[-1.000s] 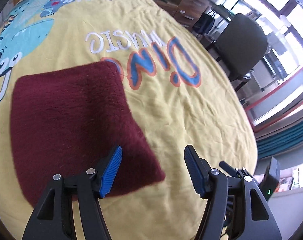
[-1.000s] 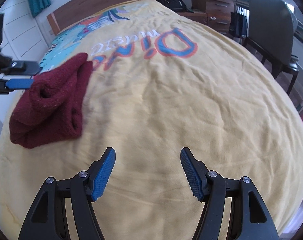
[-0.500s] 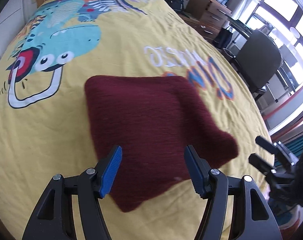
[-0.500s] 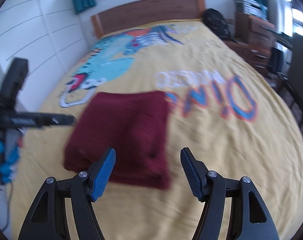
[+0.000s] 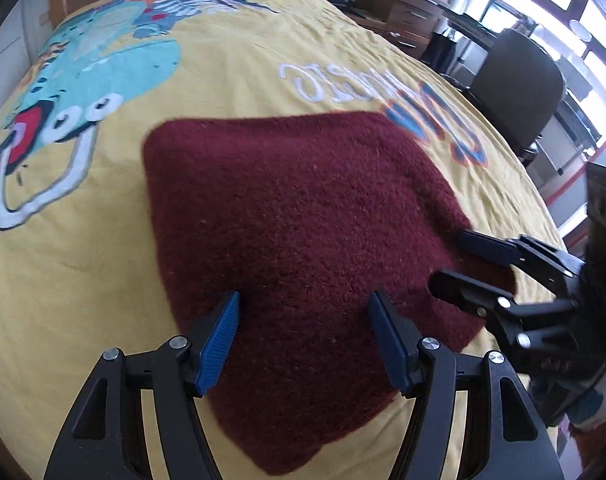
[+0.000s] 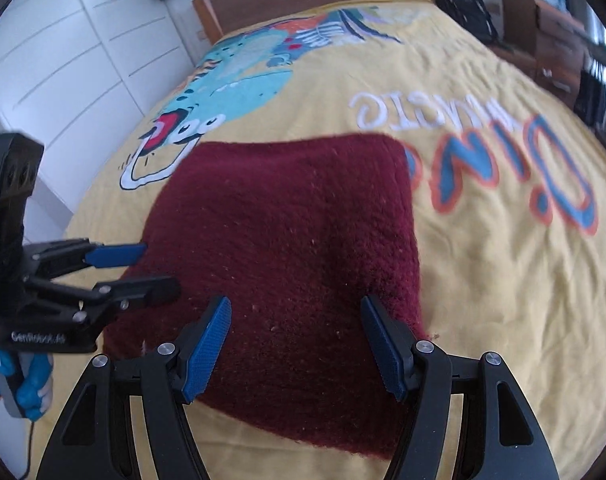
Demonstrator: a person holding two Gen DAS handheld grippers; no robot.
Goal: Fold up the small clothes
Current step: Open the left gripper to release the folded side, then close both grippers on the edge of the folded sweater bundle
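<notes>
Both grippers have swung in over the folded dark-red knitted garment (image 5: 303, 232) on the yellow dinosaur-print bedspread (image 5: 231, 80). Left gripper (image 5: 305, 344) opening, right gripper (image 6: 297, 346) released, both empty. Pinch the 2 near corners squarely.

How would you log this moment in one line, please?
left gripper: opening, empty | right gripper: open, empty | maroon knit: folded, on yellow bedspread

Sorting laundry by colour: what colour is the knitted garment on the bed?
Dark maroon garment, plain, clearest in the right wrist view.
</notes>
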